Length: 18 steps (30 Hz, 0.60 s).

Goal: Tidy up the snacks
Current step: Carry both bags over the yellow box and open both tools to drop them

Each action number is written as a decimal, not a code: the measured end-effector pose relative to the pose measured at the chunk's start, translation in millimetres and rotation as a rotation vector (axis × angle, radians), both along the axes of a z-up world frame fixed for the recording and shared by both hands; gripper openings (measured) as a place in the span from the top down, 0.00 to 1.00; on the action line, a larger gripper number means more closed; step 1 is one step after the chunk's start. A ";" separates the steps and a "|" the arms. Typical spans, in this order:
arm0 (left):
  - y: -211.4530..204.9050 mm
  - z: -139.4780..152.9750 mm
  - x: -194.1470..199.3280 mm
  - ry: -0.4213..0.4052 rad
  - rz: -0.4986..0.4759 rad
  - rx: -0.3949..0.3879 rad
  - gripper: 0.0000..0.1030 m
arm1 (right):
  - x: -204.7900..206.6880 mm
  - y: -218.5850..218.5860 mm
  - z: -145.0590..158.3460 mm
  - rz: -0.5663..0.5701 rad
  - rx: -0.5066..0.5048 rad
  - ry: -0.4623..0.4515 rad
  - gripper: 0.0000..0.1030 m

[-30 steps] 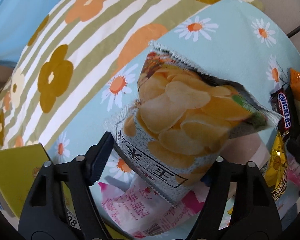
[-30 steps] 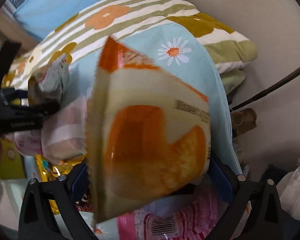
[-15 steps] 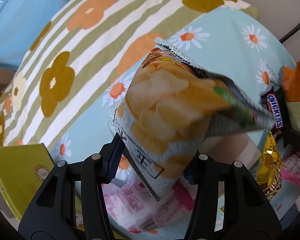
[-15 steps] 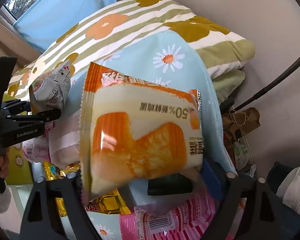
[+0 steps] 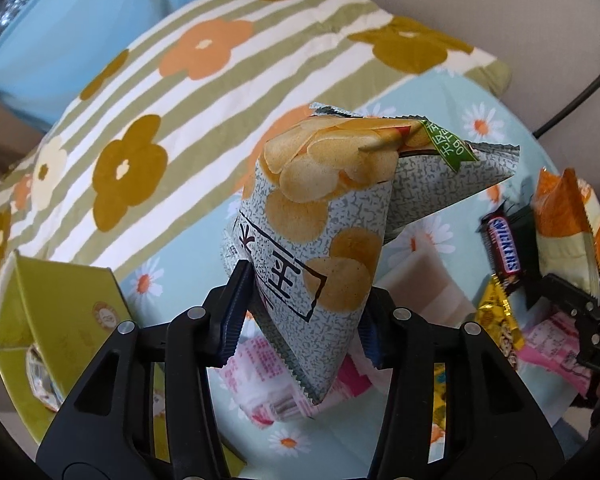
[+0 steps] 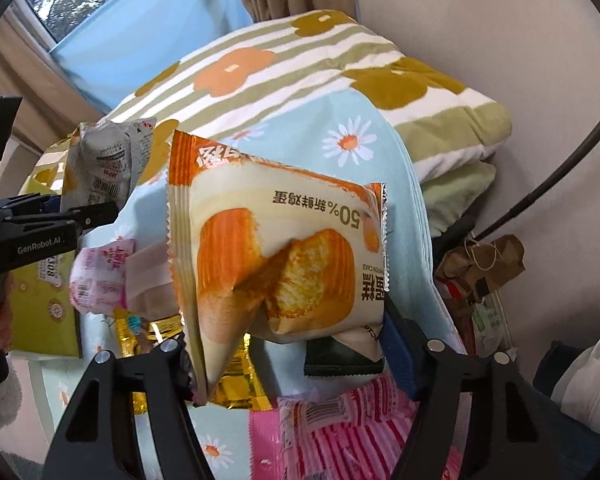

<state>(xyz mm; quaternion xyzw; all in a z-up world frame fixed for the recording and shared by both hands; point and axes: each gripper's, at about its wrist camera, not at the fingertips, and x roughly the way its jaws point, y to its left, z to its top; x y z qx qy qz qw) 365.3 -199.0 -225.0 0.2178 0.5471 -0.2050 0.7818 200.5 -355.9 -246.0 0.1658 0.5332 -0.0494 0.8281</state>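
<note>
left claw (image 5: 300, 316): clenched on chip bag (image 5: 320, 216), now raised upright off the bed's daisy sheet (image 5: 172, 276)
right claw (image 6: 288, 352): grasping cake packet (image 6: 276, 256), lifted higher, steadier
meaning: both snacks airborne; yellow box (image 5: 60, 304) likely drop-off

One chip bag (image 5: 320, 240), one cake packet (image 6: 280, 256), one Snickers bar (image 5: 504, 248), two gold packets (image 6: 240, 384), one green box (image 5: 52, 312), one dark packet (image 6: 340, 360)
</note>
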 end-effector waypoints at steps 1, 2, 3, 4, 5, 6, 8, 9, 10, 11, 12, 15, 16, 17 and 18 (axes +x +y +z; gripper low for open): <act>1.9 5.3 -1.9 -0.007 0.009 -0.016 0.57 | -1.5 0.9 4.5 0.005 -0.001 -0.012 0.35; 3.9 9.5 -3.2 -0.013 0.016 -0.027 0.57 | -2.1 1.2 7.9 0.011 -0.001 -0.020 0.35; 6.3 14.9 -5.0 -0.021 0.023 -0.041 0.57 | -3.3 2.0 12.9 0.017 -0.003 -0.031 0.35; 8.9 20.7 -7.6 -0.030 0.031 -0.054 0.57 | -4.1 2.4 17.1 0.024 -0.005 -0.041 0.35; 12.1 28.1 -11.0 -0.042 0.041 -0.071 0.57 | -5.1 4.2 23.2 0.036 -0.011 -0.053 0.35; 14.8 34.3 -13.8 -0.051 0.051 -0.086 0.57 | -5.9 6.3 29.7 0.048 -0.020 -0.065 0.35; 21.8 49.4 -21.4 -0.072 0.075 -0.120 0.57 | -7.3 11.1 42.3 0.075 -0.037 -0.091 0.35; 25.2 56.3 -25.3 -0.079 0.085 -0.135 0.57 | -7.6 13.1 48.5 0.091 -0.041 -0.103 0.35; 30.7 65.4 -30.6 -0.088 0.101 -0.155 0.57 | -7.5 17.0 56.7 0.113 -0.047 -0.120 0.35; 35.1 71.3 -34.5 -0.098 0.115 -0.168 0.57 | -7.8 19.6 61.9 0.131 -0.051 -0.131 0.35; 40.7 78.5 -39.3 -0.111 0.133 -0.182 0.57 | -8.0 23.6 68.0 0.150 -0.054 -0.142 0.35; 58.1 96.7 -53.1 -0.147 0.189 -0.211 0.57 | -5.7 38.0 87.9 0.217 -0.047 -0.185 0.35; 66.9 104.2 -59.5 -0.160 0.216 -0.221 0.57 | -4.6 44.0 94.6 0.241 -0.045 -0.199 0.35; 72.6 108.4 -63.5 -0.168 0.233 -0.226 0.57 | -3.2 48.2 99.2 0.261 -0.041 -0.211 0.35; 81.1 114.1 -69.1 -0.181 0.258 -0.230 0.57 | -1.8 53.7 103.9 0.282 -0.036 -0.221 0.35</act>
